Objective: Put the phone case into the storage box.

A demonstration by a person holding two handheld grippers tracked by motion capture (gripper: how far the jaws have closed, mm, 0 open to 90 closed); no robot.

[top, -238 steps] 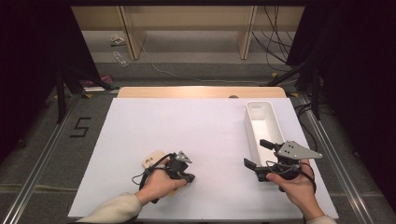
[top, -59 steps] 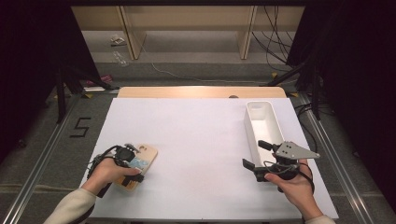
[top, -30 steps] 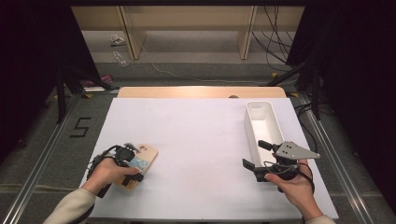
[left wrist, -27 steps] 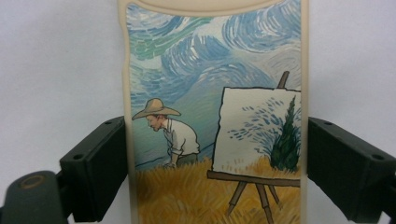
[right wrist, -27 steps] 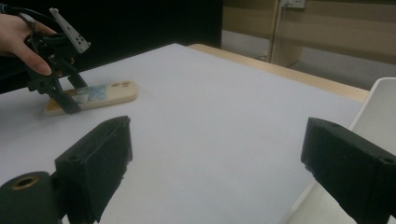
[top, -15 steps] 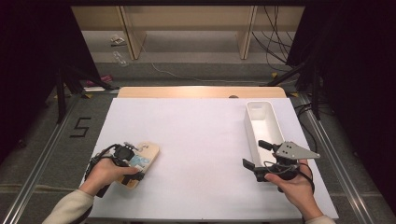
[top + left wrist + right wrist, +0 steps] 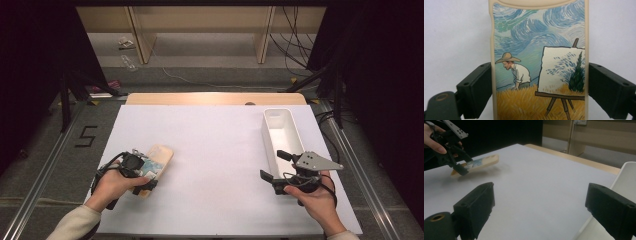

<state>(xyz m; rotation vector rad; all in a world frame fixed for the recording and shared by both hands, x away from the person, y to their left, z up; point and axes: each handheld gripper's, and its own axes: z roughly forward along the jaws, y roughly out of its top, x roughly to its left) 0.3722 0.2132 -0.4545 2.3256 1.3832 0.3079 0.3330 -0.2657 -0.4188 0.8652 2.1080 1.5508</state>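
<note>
Currently my left claw [image 7: 145, 176] clamps the phone case [image 7: 159, 159] at lower left; its shallow edge grip might slip, right claw [image 7: 274, 166] gaping empty.

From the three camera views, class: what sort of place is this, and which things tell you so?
Probably a lab recording bench, not a home: a white-covered table ringed by dark curtains, cables on the floor, and a hand-held left gripper clamping a phone case.
</note>
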